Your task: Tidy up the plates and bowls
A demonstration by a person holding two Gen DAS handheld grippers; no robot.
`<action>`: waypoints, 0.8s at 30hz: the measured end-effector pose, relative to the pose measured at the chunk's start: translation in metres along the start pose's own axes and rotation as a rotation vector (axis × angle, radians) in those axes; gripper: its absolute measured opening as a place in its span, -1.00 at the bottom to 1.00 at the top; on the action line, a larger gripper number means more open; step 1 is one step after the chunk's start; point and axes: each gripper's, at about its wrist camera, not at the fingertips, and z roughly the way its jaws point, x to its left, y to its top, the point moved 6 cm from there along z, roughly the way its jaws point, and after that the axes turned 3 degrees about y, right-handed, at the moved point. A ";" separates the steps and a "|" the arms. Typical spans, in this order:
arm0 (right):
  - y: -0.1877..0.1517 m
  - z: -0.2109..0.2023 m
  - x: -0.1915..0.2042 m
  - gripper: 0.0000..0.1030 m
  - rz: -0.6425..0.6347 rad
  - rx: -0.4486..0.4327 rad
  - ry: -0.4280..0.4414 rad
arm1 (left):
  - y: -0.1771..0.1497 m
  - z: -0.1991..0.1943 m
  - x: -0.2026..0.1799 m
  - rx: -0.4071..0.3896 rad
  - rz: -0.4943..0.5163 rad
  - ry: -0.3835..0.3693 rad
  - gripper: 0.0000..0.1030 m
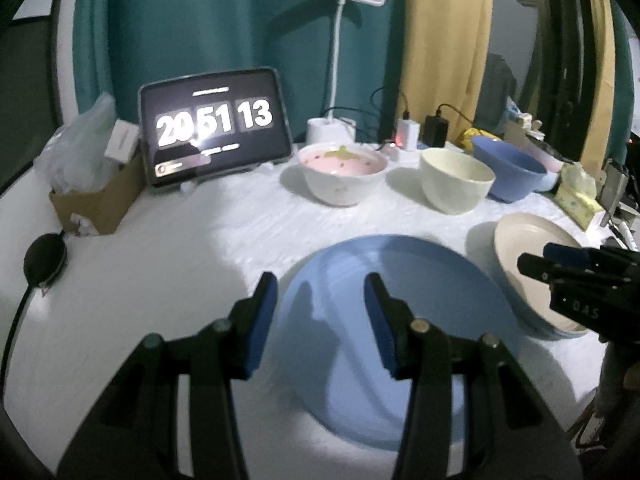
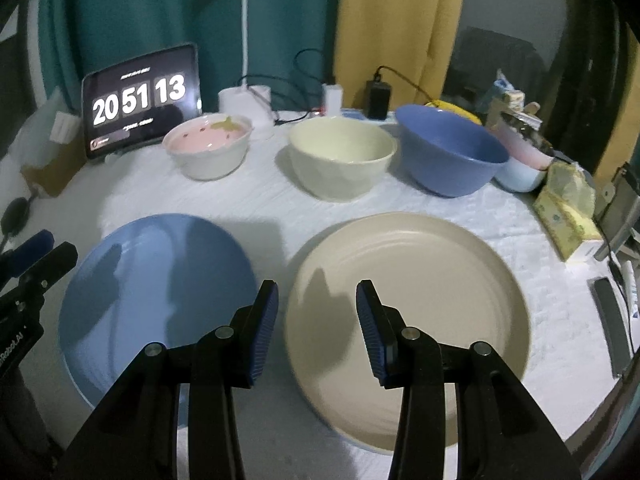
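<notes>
Where plates lie apart, claws [image 2: 317, 328] agape.

Two plates [image 2: 408, 320] side by side in front, three bowls [image 2: 340, 160] behind, perhaps more bowls far right

My left gripper [image 1: 320, 300] and right gripper [image 2: 317, 308] look alike: black plastic linkage arms, round silver pivot screws, ribbed blue rubber pads [image 2: 264, 332] inside each finger.
</notes>
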 end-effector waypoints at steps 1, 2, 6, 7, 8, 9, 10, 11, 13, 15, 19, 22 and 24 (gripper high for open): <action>0.000 0.002 0.003 -0.17 -0.003 0.004 0.004 | -0.001 0.001 0.004 0.003 -0.006 0.004 -0.09; -0.001 0.003 0.006 -0.17 -0.007 0.007 0.008 | -0.003 0.002 0.006 0.006 -0.011 0.007 -0.09; -0.003 0.010 0.016 -0.17 -0.020 0.022 0.017 | -0.009 0.009 0.014 0.031 -0.022 0.018 -0.09; -0.003 0.012 0.017 -0.17 -0.022 0.028 0.019 | -0.011 0.012 0.015 0.047 -0.025 0.017 -0.09; -0.004 0.013 0.019 -0.17 -0.023 0.031 0.020 | -0.012 0.015 0.016 0.057 -0.028 0.012 -0.09; -0.004 0.016 0.020 -0.17 -0.025 0.037 0.022 | -0.013 0.016 0.016 0.064 -0.028 0.007 -0.09; -0.004 0.017 0.021 -0.17 -0.026 0.041 0.025 | -0.015 0.018 0.016 0.072 -0.023 0.006 -0.09; -0.004 0.019 0.022 -0.17 -0.027 0.046 0.029 | -0.015 0.020 0.015 0.078 -0.017 0.006 -0.09; -0.005 0.024 0.025 -0.17 -0.025 0.066 0.038 | -0.019 0.025 0.012 0.099 0.009 0.023 -0.09; -0.006 0.028 0.026 -0.17 -0.022 0.079 0.049 | -0.023 0.029 0.012 0.114 0.029 0.026 -0.09; -0.007 0.034 0.032 -0.16 -0.041 0.080 0.037 | -0.030 0.038 0.013 0.164 0.027 0.015 -0.09; -0.005 0.037 0.034 -0.16 -0.048 0.075 0.030 | -0.031 0.039 0.013 0.175 0.026 0.006 -0.09; -0.003 0.039 0.035 -0.16 -0.054 0.070 0.022 | -0.031 0.041 0.013 0.183 0.030 0.001 -0.09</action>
